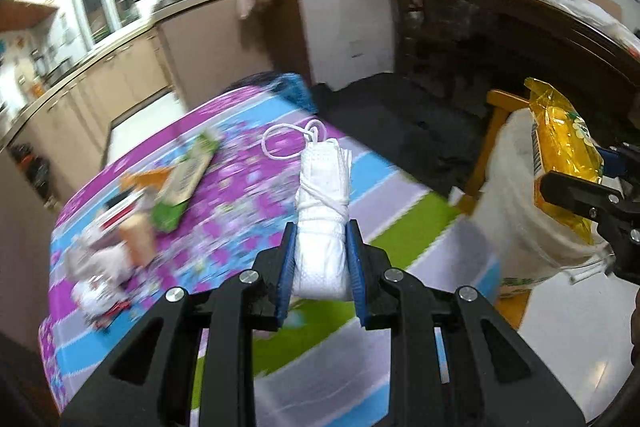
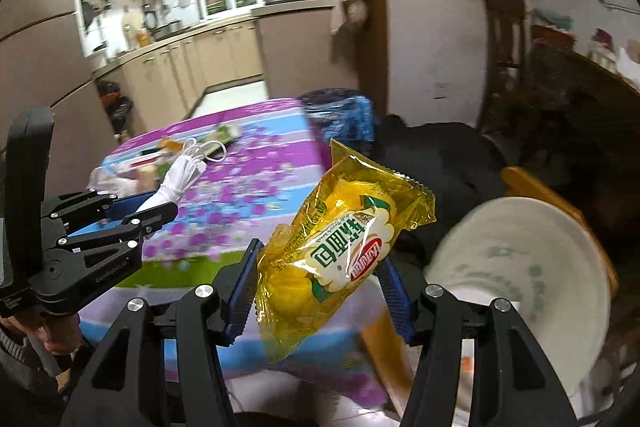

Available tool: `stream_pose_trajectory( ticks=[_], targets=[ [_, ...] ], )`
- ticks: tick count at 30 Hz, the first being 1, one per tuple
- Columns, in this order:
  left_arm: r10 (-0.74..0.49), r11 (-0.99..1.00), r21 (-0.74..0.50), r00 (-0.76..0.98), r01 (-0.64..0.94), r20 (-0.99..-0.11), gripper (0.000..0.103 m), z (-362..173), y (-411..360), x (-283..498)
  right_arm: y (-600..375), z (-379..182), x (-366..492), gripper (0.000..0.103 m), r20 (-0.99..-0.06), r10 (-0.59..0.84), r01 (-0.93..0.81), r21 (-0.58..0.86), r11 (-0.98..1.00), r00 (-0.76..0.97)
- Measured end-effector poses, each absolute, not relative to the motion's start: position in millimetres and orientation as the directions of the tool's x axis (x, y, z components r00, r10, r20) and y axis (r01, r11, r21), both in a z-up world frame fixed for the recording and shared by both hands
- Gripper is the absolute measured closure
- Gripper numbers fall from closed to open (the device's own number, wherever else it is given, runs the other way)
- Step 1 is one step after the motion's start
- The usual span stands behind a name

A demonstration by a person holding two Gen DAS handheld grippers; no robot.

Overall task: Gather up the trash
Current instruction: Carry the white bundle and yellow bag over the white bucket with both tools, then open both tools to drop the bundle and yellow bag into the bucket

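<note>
left claw [image 1: 320,259] gripping rolled white mask [image 1: 322,211], right claw [image 2: 320,291] clamping yellow wrapper [image 2: 340,247], table litter [image 1: 132,211] blurred

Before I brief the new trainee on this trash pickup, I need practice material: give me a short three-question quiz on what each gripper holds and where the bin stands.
1. True or false: the left gripper is shut on a rolled white face mask.
2. What does the right gripper hold? A) a green carton B) a yellow snack packet C) a paper cup
3. Fill in: in the right wrist view, the white bucket stands to the ____ of the yellow snack packet, off the edge of the flowered tablecloth.

Key: 1 true; 2 B; 3 right
</note>
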State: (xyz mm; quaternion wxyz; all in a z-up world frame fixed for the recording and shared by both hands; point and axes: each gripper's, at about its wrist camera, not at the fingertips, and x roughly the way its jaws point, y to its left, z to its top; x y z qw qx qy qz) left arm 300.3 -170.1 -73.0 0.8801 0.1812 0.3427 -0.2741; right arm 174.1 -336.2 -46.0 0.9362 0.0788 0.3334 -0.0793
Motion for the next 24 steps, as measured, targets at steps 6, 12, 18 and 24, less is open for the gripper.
stream_pose_trajectory(
  ticks=[6, 12, 18, 24],
  targets=[
    [-0.452, 0.678, 0.119, 0.539, 0.725, -0.710, 0.080, -64.7, -242.1, 291.7, -396.1, -38.7, 142.5, 0.045, -0.644, -0.196, 0.317, 0.077, 0.945, 0.740],
    [-0.531, 0.532, 0.074, 0.400, 0.844, -0.747, 0.080, -65.9, -318.0, 281.5, -465.6, -27.7, 115.1, 0.045, -0.680, -0.262, 0.408, 0.060, 0.911, 0.685],
    [-0.551, 0.376, 0.024, 0.244, 0.926, -0.798, 0.080, -74.9, -381.8, 268.9, -532.1, -38.9, 100.4, 0.045, -0.779, -0.256, 0.476, 0.061, 0.877, 0.573],
    [-0.510, 0.313, 0.016, 0.182, 0.950, -0.841, 0.080, -82.5, -421.8, 274.2, -571.7, -54.8, 97.0, 0.045, -0.854, -0.190, 0.493, 0.087, 0.865, 0.485]
  ],
)
